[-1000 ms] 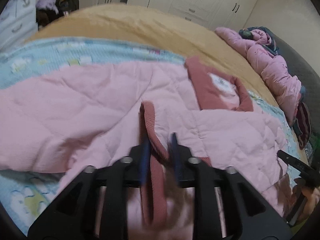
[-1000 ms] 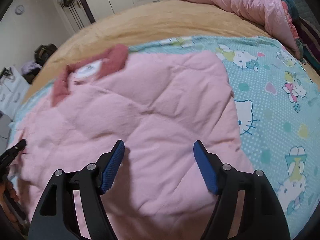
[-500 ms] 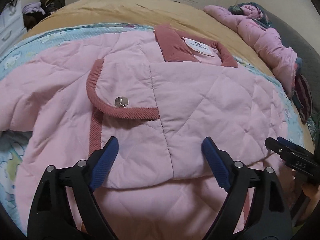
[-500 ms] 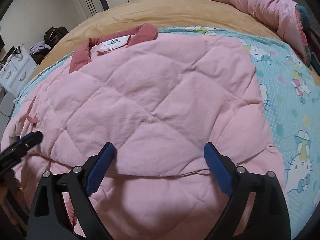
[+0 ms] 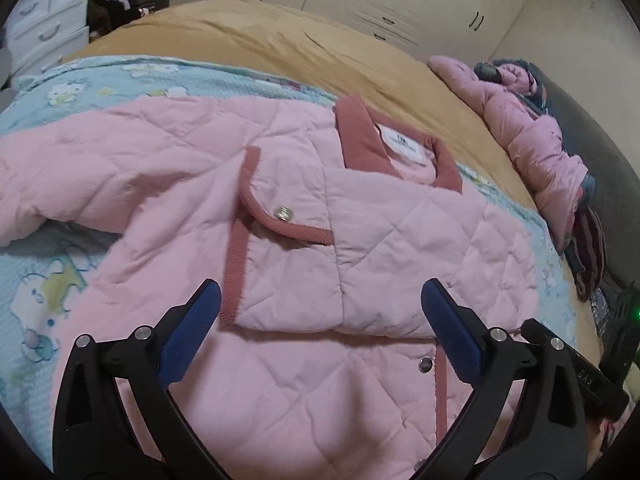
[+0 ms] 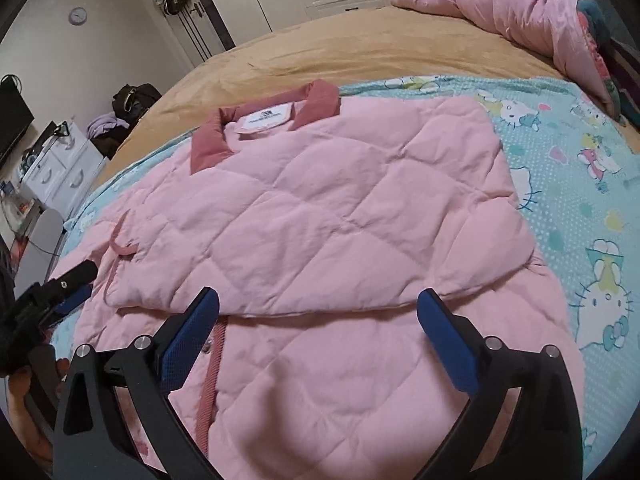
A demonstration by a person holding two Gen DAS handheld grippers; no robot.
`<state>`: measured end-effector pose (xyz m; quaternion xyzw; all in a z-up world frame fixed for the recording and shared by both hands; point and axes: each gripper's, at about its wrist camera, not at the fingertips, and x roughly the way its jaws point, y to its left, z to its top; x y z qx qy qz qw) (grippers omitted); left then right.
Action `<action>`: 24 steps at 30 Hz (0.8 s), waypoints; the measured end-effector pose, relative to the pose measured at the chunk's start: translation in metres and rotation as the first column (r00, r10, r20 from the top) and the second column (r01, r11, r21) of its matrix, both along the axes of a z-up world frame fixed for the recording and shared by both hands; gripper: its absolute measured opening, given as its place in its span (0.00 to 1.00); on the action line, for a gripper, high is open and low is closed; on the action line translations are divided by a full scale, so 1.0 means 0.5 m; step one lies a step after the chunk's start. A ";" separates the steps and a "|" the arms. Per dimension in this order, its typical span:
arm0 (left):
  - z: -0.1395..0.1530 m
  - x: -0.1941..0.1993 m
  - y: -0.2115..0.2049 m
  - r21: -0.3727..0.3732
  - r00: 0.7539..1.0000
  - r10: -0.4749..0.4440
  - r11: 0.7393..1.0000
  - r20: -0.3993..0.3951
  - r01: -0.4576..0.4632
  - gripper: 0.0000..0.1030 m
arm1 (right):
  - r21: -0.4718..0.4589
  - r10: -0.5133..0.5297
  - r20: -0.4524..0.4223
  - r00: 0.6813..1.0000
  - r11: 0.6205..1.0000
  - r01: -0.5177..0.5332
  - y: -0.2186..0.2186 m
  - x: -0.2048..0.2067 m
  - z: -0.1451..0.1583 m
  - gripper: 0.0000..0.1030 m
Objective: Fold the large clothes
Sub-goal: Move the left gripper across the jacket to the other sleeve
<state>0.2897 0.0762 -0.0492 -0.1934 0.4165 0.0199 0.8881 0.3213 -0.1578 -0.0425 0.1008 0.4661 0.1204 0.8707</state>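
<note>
While both claws hang wide open and empty, jaws having just spread, left claw [image 5: 320, 320] and right claw [image 6: 318, 322] hover over the pink quilted jacket [image 6: 320, 208] lying part-folded on the bed [image 6: 360, 48]. Its puffy folded-over panel may spring back, or a careless regrip could drag layers askew.

The left tool [image 5: 320, 312] hangs over the pink quilted jacket [image 5: 400, 240] on the bed [image 5: 280, 40]; its jaws have just been opening and stand wide, nothing between them. The jacket's dark-pink collar [image 5: 356, 136] lies beyond.
</note>
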 end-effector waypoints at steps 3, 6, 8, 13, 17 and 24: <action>0.016 -0.013 0.017 0.024 0.999 0.028 0.999 0.023 -0.028 0.91 | -0.004 0.000 0.022 1.000 1.000 0.000 0.008 -0.013 0.022 0.96; 0.022 -0.021 0.044 0.034 0.998 0.058 0.998 0.030 -0.059 0.91 | 0.006 0.005 0.045 0.999 1.000 -0.006 0.026 -0.023 0.046 0.96; 0.026 -0.025 0.059 0.036 0.997 0.072 0.997 0.030 -0.073 0.91 | 0.005 0.017 0.058 0.998 1.000 -0.018 0.047 -0.027 0.063 0.96; 0.040 -0.040 0.097 0.055 0.992 0.114 0.992 0.044 -0.117 0.91 | -0.009 0.047 0.097 0.994 0.999 -0.046 0.105 -0.029 0.097 0.96; 0.057 -0.054 0.128 0.083 0.988 0.140 0.986 0.061 -0.145 0.91 | 0.016 0.064 0.121 0.991 0.998 -0.067 0.157 -0.032 0.118 0.96; 0.080 -0.089 0.205 0.064 0.974 0.209 0.975 0.087 -0.215 0.91 | 0.025 0.134 0.139 0.981 0.990 -0.139 0.255 -0.032 0.144 0.96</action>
